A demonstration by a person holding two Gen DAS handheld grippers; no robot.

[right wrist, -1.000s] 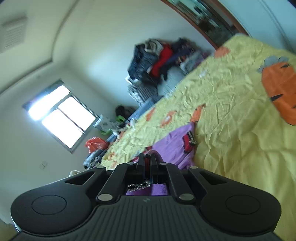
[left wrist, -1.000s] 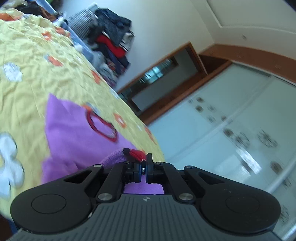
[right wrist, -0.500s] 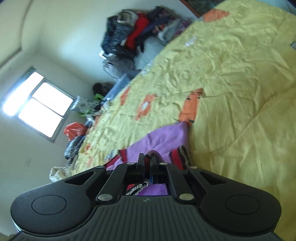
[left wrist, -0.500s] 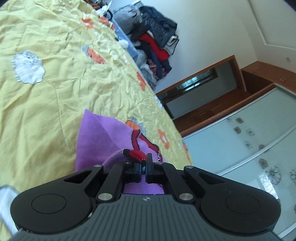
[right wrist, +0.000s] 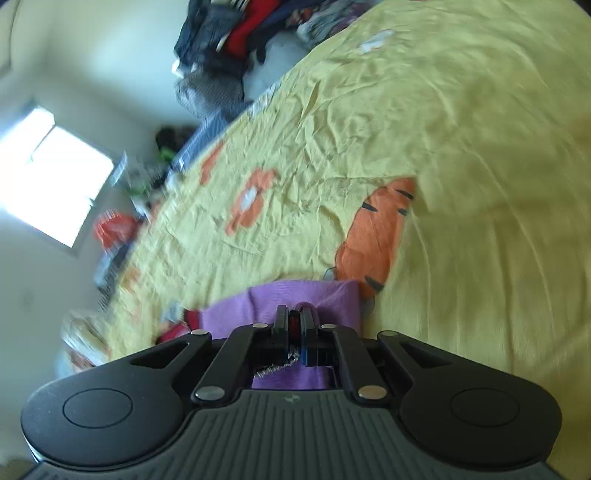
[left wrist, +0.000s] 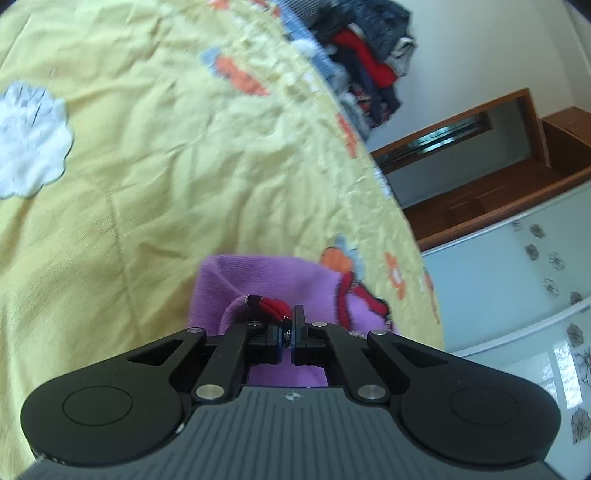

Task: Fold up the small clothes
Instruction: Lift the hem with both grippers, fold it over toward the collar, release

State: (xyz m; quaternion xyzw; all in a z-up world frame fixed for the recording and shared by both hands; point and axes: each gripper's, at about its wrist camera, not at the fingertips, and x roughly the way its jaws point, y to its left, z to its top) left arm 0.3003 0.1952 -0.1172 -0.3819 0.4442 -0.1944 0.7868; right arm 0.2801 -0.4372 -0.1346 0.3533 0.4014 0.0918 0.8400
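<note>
A small purple garment [left wrist: 266, 277] with red trim lies bunched on the yellow bedspread [left wrist: 147, 166]. In the left wrist view my left gripper [left wrist: 289, 325] pinches its red-trimmed edge, and the jaws are just starting to open with the cloth still between them. From the right wrist, the same purple garment [right wrist: 332, 295] lies just ahead on the bedspread [right wrist: 461, 147]. My right gripper [right wrist: 294, 321] holds a red and purple fold of it, and its jaws are opening too. Each gripper body hides the near part of the garment.
A heap of dark and red clothes [left wrist: 365, 62] is piled at the far end of the bed, also visible as a clothes heap [right wrist: 229, 33] from the right. A glass-fronted wardrobe [left wrist: 517, 295] and a wooden doorway [left wrist: 461, 147] stand beyond the bed's edge. A bright window [right wrist: 48, 173] is at left.
Both grippers have swung down towards the bedspread with the purple garment, which now lies lower and more folded over. A thin gap begins to show between each pair of pads.
</note>
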